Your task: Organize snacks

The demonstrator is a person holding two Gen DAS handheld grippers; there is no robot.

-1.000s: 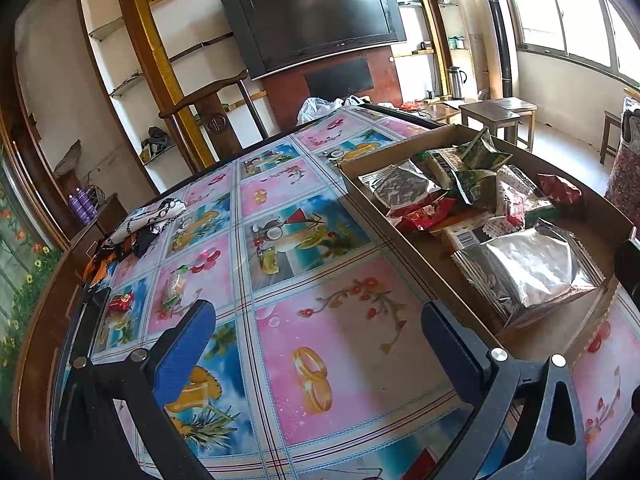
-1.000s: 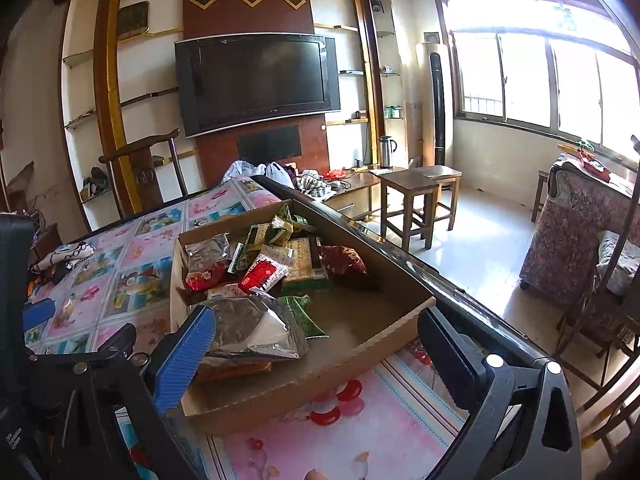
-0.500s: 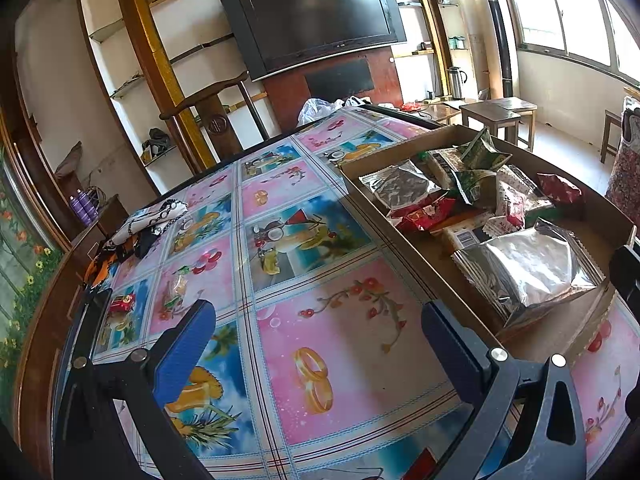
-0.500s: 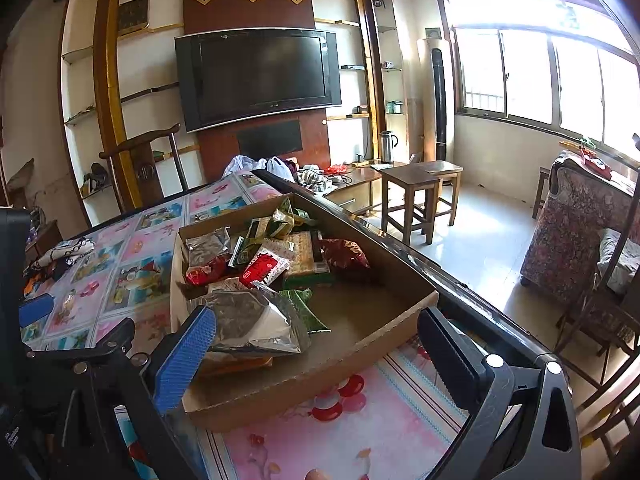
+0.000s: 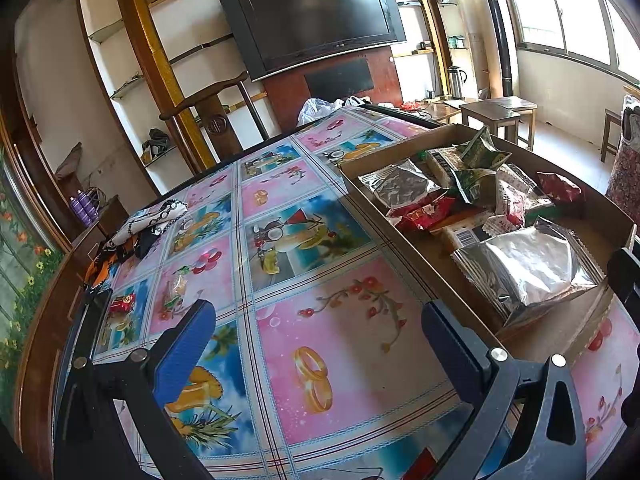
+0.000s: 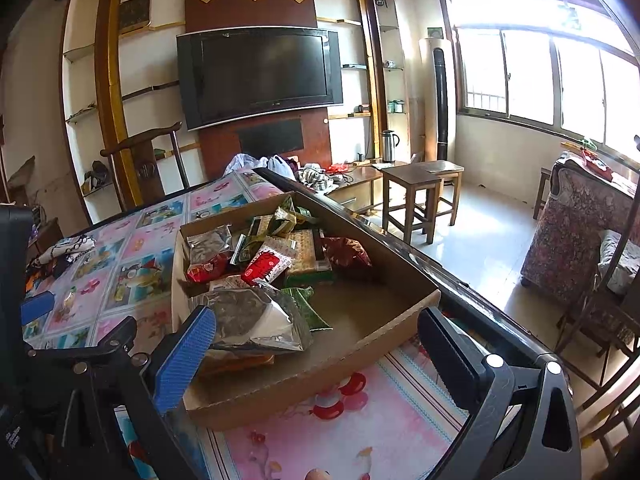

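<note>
Patterned oilcloth covers the table (image 5: 280, 216) facing a wall-mounted television (image 6: 258, 74). Left gripper (image 5: 316, 316) hovers low over bare cloth, fingers apart, empty. Right gripper (image 6: 316, 316) hangs over the near end of the cardboard tray (image 6: 320, 364), fingers spread, empty. Inside the tray lie two silver foil bags (image 5: 528, 268), plus a jumble of red and green snack packets (image 6: 266, 266).

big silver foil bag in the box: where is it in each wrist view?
Left wrist: silver foil bag sits right of centre, at the near end of the cardboard box.
Right wrist: lower centre-left, just past the blue left pad.
Shared landmark: the wall TV.
</note>
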